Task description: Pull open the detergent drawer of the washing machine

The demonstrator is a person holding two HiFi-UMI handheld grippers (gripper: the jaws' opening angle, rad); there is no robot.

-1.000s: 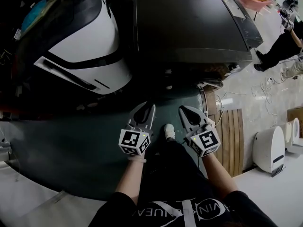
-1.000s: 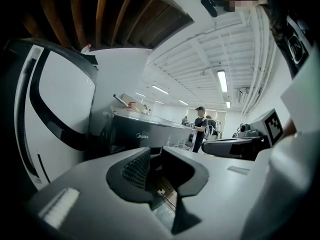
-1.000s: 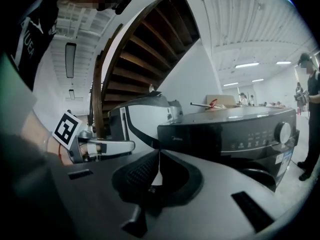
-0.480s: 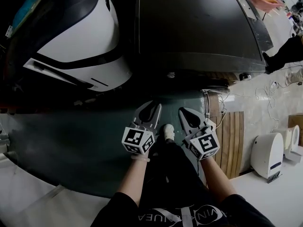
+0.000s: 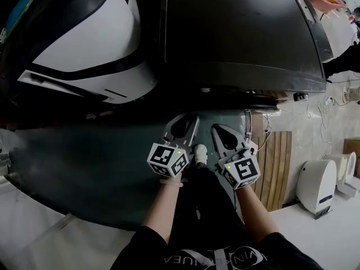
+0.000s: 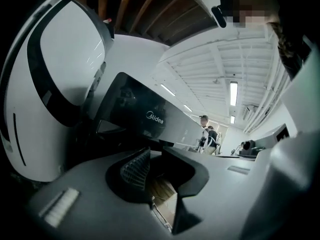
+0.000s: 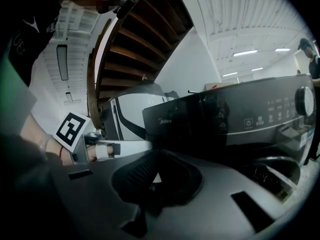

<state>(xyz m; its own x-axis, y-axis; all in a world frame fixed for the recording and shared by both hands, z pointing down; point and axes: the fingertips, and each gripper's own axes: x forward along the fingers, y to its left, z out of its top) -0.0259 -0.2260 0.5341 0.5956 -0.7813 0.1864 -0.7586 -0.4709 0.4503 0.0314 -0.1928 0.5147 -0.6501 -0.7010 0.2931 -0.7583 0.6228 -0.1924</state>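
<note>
The dark washing machine [image 5: 236, 32] fills the upper middle of the head view. Its front panel [image 7: 240, 116] carries a dial [image 7: 305, 101] at the right and a logo [image 7: 167, 121] at the left. That panel looks flush, and the drawer's outline is too dark to make out. The same logo [image 6: 155, 116] shows in the left gripper view. My left gripper [image 5: 193, 118] and right gripper [image 5: 216, 130] hang side by side just short of the machine's front. Both point at it, and neither touches it. Each looks shut, with tips together and nothing held.
A white rounded appliance [image 5: 84, 44] stands against the machine's left side. A dark green mat [image 5: 84, 167] lies underfoot, with a wooden slat board [image 5: 275, 162] and a small white unit [image 5: 318, 184] to the right. People [image 6: 206, 131] stand far behind.
Both grippers have moved up the picture toward the machine's front and closer together. The left one has rolled a little. The machine now looms larger.
</note>
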